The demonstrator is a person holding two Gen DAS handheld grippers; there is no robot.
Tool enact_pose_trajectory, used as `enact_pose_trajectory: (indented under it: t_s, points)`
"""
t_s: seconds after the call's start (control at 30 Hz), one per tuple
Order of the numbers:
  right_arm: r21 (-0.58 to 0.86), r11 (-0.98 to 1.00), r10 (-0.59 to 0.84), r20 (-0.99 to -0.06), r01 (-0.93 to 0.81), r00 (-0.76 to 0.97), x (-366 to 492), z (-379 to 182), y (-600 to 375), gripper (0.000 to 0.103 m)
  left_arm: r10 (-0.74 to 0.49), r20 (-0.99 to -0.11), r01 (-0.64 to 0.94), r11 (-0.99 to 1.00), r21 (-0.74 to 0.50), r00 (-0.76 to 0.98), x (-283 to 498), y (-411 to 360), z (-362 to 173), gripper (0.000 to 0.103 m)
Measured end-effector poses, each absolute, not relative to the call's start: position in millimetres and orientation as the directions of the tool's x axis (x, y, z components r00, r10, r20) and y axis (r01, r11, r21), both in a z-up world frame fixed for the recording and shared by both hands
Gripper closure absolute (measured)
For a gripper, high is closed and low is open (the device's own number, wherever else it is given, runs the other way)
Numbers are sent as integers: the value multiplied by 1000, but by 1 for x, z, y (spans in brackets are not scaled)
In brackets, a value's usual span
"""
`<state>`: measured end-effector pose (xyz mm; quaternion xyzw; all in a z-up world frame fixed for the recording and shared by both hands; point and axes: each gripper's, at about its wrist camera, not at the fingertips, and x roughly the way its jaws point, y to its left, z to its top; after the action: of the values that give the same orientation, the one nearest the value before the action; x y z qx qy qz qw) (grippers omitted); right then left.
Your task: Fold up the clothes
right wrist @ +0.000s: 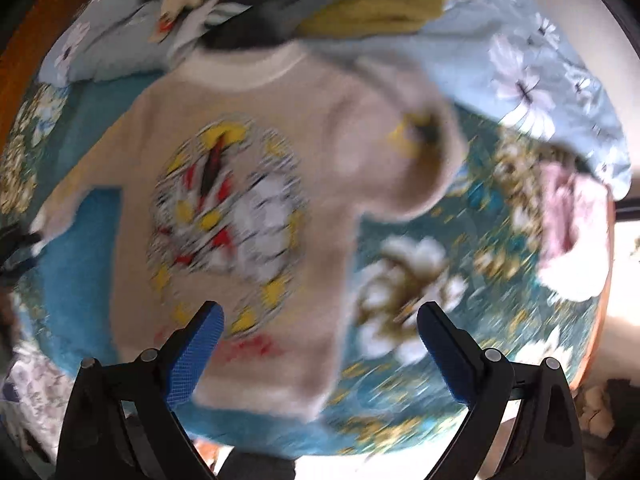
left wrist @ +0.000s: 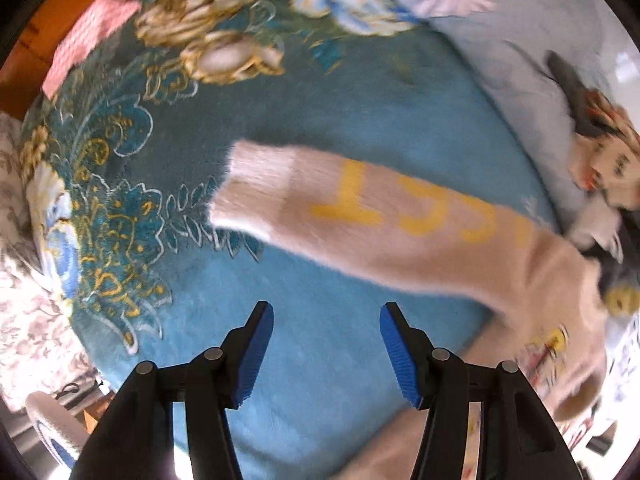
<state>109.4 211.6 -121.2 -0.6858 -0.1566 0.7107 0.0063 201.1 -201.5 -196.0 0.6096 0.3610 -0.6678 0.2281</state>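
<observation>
A beige sweatshirt with a round cartoon print lies face up on a blue floral blanket. In the left wrist view its sleeve with yellow letters stretches out across the blanket. My left gripper is open and empty, just short of the sleeve. My right gripper is open and empty above the sweatshirt's lower hem. The other sleeve lies bunched to the right of the body.
A pale blue flowered duvet and a heap of other clothes lie beyond the sweatshirt's collar. A pink cloth lies at the blanket's far left edge. A pink garment lies at the right edge.
</observation>
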Motion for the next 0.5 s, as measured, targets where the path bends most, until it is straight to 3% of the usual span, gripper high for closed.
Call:
enact_pose_trajectory:
  t_s: [0.2,0.5]
  points:
    - [-249,-958,231,-964,141,-133,29,-120,274,5,132,-977,723,-657,-215,-170,230,-137,-156,42]
    - [-290,-932,279,-957,216,-81,-46,-181,301,5,144,-983,662,-727,-182,-112,239,-54,-120,42]
